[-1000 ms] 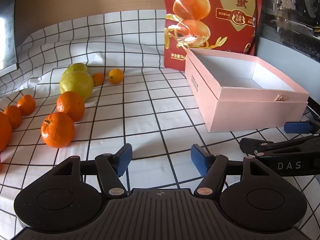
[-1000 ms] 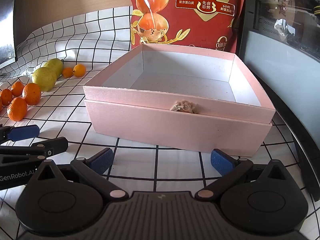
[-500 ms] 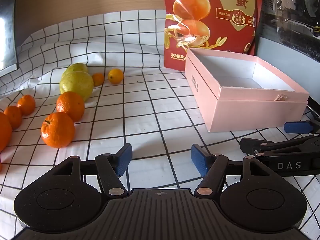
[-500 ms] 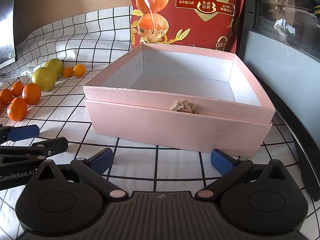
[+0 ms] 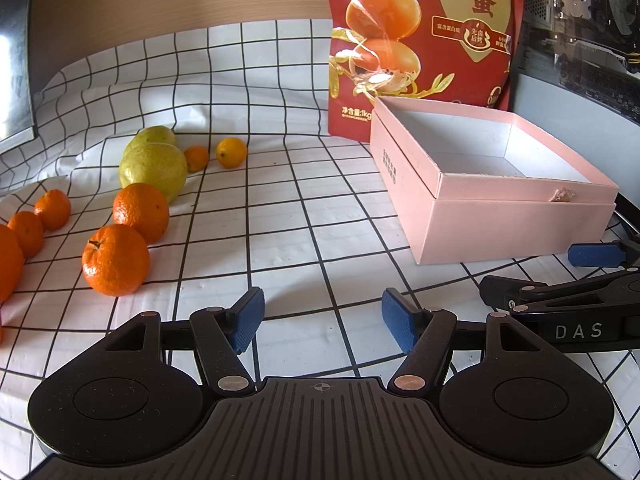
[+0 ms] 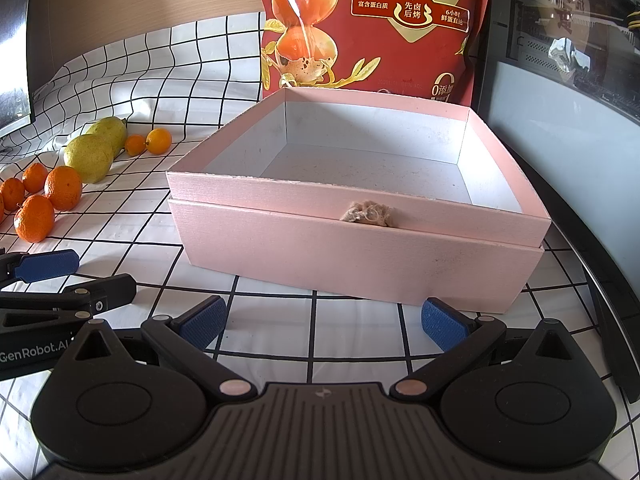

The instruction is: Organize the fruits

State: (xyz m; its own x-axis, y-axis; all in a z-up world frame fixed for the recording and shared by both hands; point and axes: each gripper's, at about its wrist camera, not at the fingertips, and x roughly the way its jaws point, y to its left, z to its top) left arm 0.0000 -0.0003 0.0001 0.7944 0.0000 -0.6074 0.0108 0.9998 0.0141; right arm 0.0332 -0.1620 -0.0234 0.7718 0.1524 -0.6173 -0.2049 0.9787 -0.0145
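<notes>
Several oranges lie on the checked cloth at the left; the nearest orange [image 5: 115, 259] is ahead-left of my left gripper [image 5: 322, 320], which is open and empty, low over the cloth. Two green pears [image 5: 153, 170] and two small kumquats [image 5: 231, 152] lie farther back. An open, empty pink box [image 5: 516, 224] stands to the right. My right gripper [image 6: 322, 322] is open and empty just in front of the pink box's near wall [image 6: 360, 260]. The fruit also shows at the left of the right wrist view, with the pears [image 6: 90, 158] behind the oranges [image 6: 63, 187].
A tall red snack bag [image 6: 372, 24] stands behind the box. A dark cabinet or machine [image 6: 568, 80] lies along the right. A wooden wall backs the cloth [image 5: 260, 216]. A dark panel [image 5: 14, 48] stands at the far left.
</notes>
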